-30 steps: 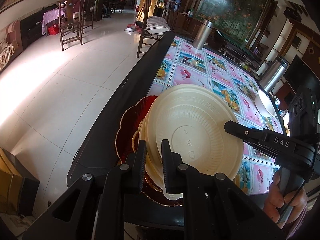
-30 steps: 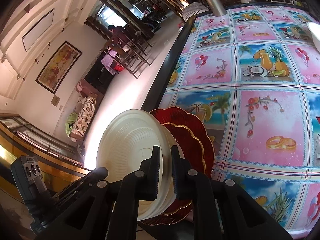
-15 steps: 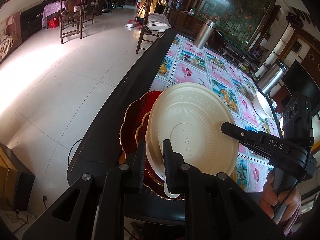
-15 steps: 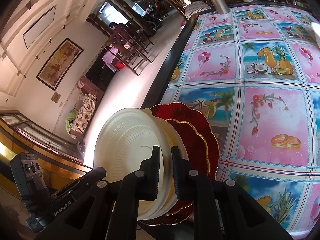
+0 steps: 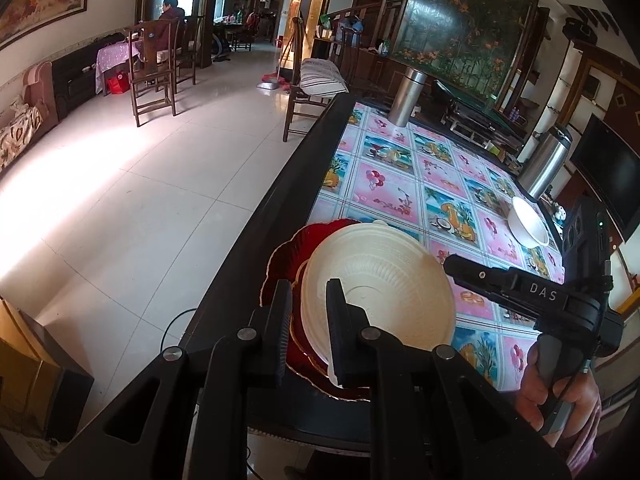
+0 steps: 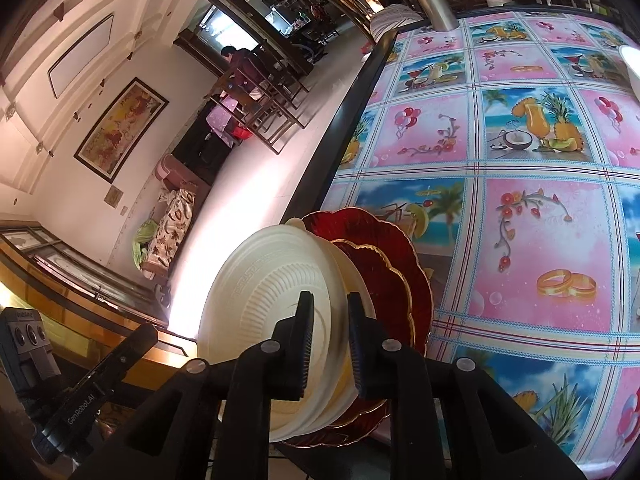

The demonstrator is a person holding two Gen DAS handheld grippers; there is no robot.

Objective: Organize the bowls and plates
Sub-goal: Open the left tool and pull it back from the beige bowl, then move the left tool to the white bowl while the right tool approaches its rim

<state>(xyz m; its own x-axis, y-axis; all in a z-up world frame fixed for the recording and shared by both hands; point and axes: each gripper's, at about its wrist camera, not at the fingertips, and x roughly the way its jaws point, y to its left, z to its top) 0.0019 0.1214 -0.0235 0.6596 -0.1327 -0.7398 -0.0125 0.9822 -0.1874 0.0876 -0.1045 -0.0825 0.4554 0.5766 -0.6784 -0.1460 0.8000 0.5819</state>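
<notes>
A stack of plates point(image 5: 372, 296) sits at the near corner of the table point(image 5: 400, 184), tilted up off the larger plate point(image 5: 288, 256) that lies beneath it. The left gripper point(image 5: 307, 332) straddles the stack's near left rim; the right gripper point(image 6: 328, 344) straddles its near right rim. Farther along the table's right edge rests a bowl point(image 5: 526, 222), with a metal flask point(image 5: 546, 164) just behind it. Another flask point(image 5: 406, 98) stands at the table's far end, beside a chair point(image 5: 312, 96).

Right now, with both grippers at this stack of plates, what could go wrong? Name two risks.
1. The right gripper is opening around the cream plates, so the tilted stack may hang from the left gripper alone and slip.
2. The red plates sit at the table's edge; a nudge might send them to the floor.
</notes>
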